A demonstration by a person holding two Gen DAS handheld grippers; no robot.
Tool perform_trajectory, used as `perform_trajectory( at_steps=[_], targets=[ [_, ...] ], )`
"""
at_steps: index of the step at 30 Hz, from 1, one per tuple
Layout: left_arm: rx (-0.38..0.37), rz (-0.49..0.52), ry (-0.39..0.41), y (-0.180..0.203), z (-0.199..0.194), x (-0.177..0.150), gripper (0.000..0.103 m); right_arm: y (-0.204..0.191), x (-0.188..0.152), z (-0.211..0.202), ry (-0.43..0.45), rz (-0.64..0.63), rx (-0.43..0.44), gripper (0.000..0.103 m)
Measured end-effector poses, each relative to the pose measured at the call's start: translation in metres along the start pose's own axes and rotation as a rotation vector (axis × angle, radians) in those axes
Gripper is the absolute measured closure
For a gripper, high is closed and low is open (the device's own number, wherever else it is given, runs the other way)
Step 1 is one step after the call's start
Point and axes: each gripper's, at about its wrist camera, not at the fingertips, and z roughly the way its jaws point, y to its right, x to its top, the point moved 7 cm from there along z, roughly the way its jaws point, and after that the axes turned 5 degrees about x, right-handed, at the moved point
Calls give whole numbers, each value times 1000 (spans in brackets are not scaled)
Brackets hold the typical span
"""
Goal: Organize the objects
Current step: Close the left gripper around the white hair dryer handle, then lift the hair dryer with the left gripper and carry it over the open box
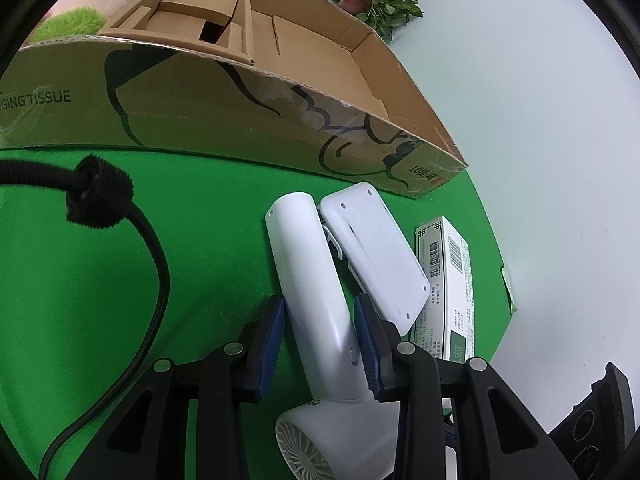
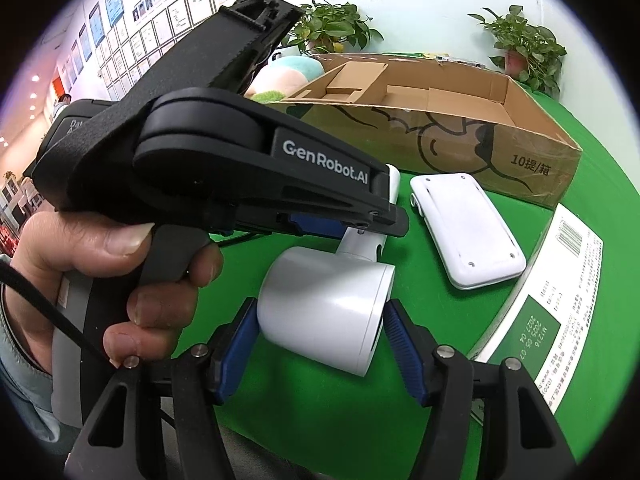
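Between the left claw's (image 1: 320, 344) blue pads, pinched: white handheld fan's (image 1: 316, 292) handle, on the green surface (image 1: 180, 280). Around the fan's head, right claw (image 2: 320, 344) pressing both sides. Just right, white flat device (image 1: 376, 256), then medicine box (image 1: 448, 288). Beyond, cardboard box (image 1: 240, 108).

This looks like an office or company demo room — a wall (image 2: 120, 36) hung with rows of framed certificates and portrait notices, bright ceiling lights down a corridor at the far left. Potted green plants (image 2: 524, 44) stand against a pale wall, and a green cloth (image 2: 320, 408) covers the tabletop — a staged recording setup.
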Motion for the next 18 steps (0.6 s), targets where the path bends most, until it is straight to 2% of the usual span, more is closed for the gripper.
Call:
perform_trajectory(
  at_steps=[8,18],
  targets=[
    [19,21,25,2,-7,-5,72,-6,0,-3,27,-36,-10,41],
    [39,84,86,27,-27,6,73,2,10,-10,83,-33,-31,42]
  ],
)
